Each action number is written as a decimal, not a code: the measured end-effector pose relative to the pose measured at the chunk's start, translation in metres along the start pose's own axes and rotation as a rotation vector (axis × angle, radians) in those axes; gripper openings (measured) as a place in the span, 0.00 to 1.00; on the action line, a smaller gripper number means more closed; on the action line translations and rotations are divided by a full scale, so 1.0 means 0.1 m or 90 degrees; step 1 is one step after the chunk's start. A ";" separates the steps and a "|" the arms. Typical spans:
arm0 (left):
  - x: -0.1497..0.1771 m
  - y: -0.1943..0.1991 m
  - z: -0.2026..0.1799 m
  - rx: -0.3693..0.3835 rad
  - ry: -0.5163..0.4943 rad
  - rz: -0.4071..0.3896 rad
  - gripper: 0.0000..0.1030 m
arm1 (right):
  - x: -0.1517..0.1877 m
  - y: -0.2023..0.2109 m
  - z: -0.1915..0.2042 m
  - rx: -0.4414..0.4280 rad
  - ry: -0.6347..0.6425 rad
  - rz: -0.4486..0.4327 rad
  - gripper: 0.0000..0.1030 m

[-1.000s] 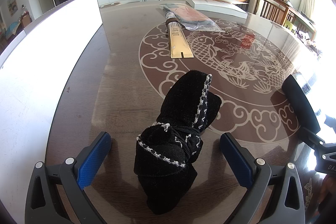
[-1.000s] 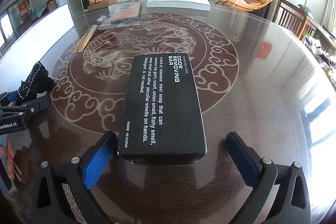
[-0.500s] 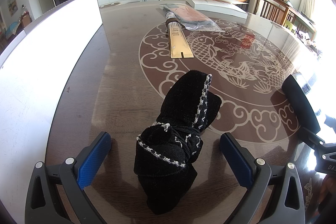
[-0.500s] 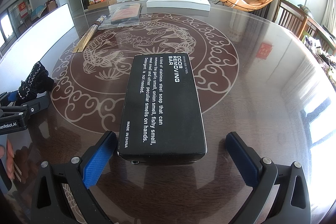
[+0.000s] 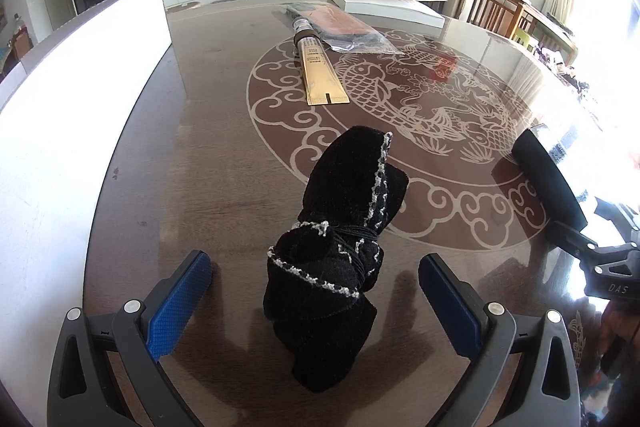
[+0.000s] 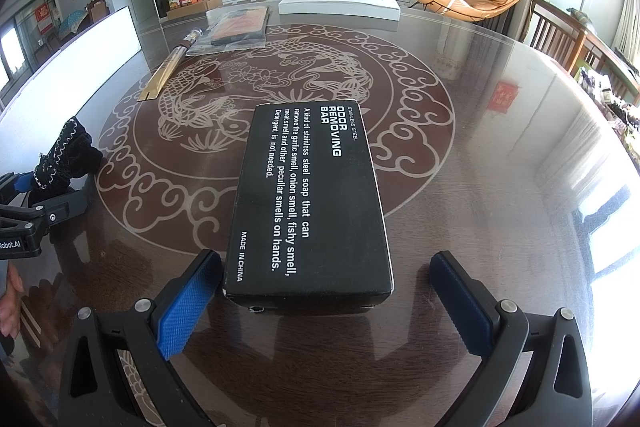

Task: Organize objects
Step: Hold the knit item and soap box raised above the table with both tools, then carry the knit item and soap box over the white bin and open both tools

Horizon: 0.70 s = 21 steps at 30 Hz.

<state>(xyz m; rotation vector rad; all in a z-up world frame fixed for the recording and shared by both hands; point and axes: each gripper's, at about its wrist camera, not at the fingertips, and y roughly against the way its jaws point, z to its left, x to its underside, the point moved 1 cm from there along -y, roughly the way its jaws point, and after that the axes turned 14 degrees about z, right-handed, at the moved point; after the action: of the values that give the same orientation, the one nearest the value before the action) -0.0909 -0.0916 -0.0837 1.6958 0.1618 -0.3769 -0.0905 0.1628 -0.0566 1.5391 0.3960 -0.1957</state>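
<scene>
Nothing moved since before, both tools (image 5: 316,291) (image 6: 324,291) released, black pouch (image 5: 340,247) contents hidden, box (image 6: 308,203) untouched

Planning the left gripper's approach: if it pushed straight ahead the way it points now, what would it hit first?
The black pouch. It lies on the table between the open fingers of the left gripper, right in its line. The gold tube lies much farther on.

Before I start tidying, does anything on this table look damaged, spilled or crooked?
Nothing spilled. The black box has a small white scuff on its near left bottom corner. The gold tube lies flat but at an angle. The black cloth bundle is tied and looks intact.
</scene>
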 end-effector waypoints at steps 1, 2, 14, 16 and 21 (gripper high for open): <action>0.03 0.05 0.08 0.034 0.012 -0.007 1.00 | 0.00 0.00 0.00 0.000 0.000 0.000 1.00; 0.05 0.09 0.15 0.064 0.028 -0.013 1.00 | 0.01 0.01 0.00 0.000 0.000 0.000 1.00; -0.09 -0.04 -0.15 -0.064 -0.047 0.020 0.82 | -0.29 -0.09 -0.03 -0.020 0.031 0.103 1.00; -0.13 -0.02 -0.15 -0.067 -0.045 0.008 0.60 | -0.44 -0.11 -0.06 -0.059 0.028 0.134 1.00; -0.01 0.14 -0.11 -0.045 -0.024 -0.025 0.35 | -0.59 -0.04 -0.04 -0.093 0.051 0.143 0.57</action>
<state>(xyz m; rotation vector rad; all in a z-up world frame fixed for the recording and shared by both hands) -0.0858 -0.0829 -0.0686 1.6169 0.1794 -0.4280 -0.1470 0.1593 -0.0387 1.4374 0.2908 0.0691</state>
